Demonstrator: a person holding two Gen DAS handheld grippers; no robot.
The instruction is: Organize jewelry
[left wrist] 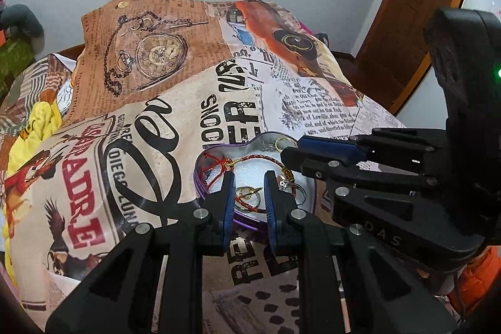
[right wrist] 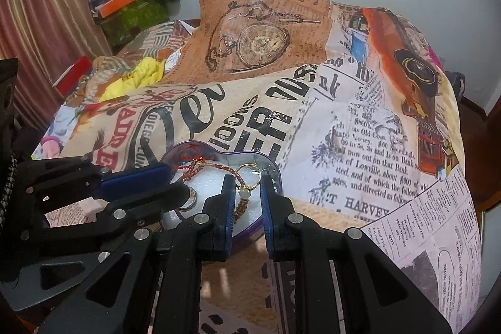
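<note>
While flat, heart tin (right wrist: 275,177) lobes pointing away.

I think I am in a home bedroom: a printed bedcover (right wrist: 313,115), striped curtain (right wrist: 40,5), wooden door (left wrist: 419,5), stacked boxes (right wrist: 125,8).

Both my grippers crowd over the purple heart tin (left wrist: 216,199), so little room between us. My left gripper (left wrist: 249,177) has jaws parted w/ a gold ring (left wrist: 247,193) in the gap. My right gripper (right wrist: 247,180) also parted, a ring w/ pale bead (right wrist: 245,189) between. Printed cloth (left wrist: 150,121) beyond the tin is bare, free to pass.
</note>
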